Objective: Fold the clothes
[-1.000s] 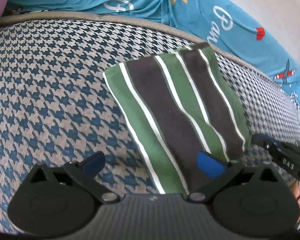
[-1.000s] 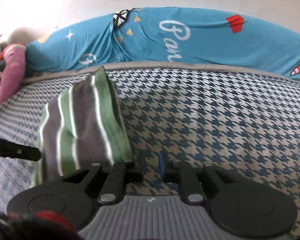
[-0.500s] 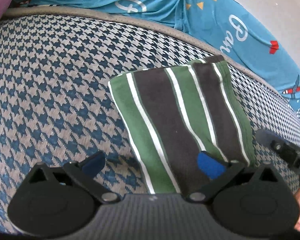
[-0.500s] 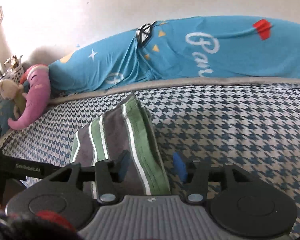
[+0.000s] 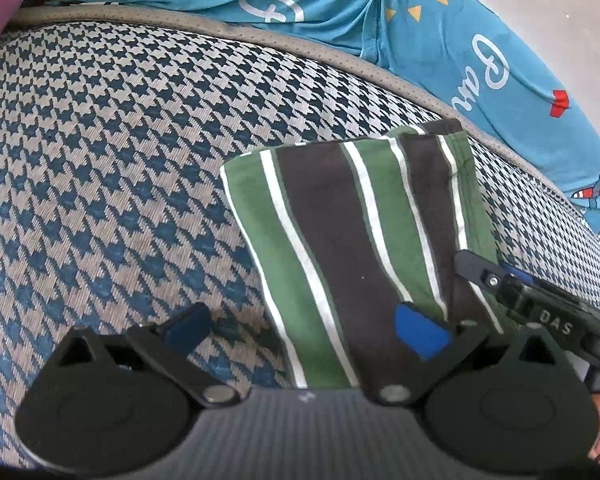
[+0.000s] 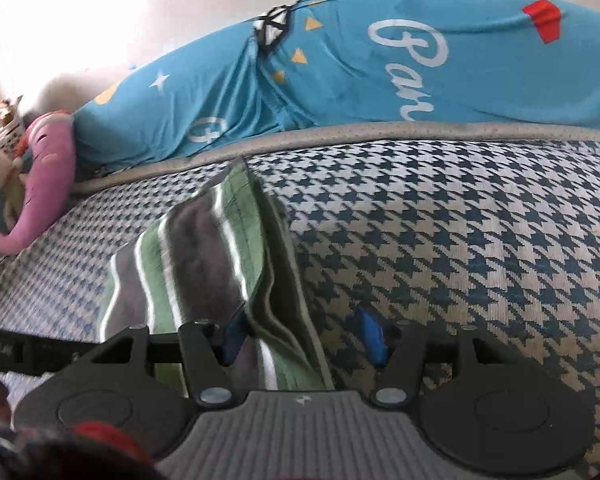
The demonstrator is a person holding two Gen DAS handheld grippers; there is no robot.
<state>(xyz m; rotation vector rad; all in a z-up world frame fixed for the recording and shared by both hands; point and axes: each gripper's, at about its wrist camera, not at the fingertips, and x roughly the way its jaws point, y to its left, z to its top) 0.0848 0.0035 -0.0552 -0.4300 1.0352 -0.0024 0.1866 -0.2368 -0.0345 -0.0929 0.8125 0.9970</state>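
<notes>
I see the folded cloth with green, dark brown and white stripes (image 5: 364, 232) lying flat on the blue-and-beige houndstooth mattress cover (image 5: 112, 152), and I'll place everything else against that cloth. My left gripper (image 5: 304, 326) sits at the cloth's near edge with its jaws spread wide: the blue pad of one of its fingers (image 5: 420, 336) is over the cloth's near corner, while the other finger is out over bare houndstooth beside the cloth's left side. Whether that pad actually presses the fabric I cannot tell from this angle. In the left wrist view my right gripper (image 5: 496, 276) comes in from the cloth's right side, its black finger tip against the right-hand edge. From the right wrist view, the right gripper (image 6: 304, 338) also stands parted, and the striped cloth (image 6: 204, 252) runs up between its two blue pads, nearer one pad than the other; the cloth's stacked edges show as layers there, a bit blurred. Beyond the cloth's far end runs the mattress's grey piped border (image 5: 260, 36), and past that a bright blue printed sheet with white lettering (image 6: 420, 68) is heaped along the wall. Off to the cloth's far left, a pink plush toy (image 6: 44, 184) lies at the mattress edge.
</notes>
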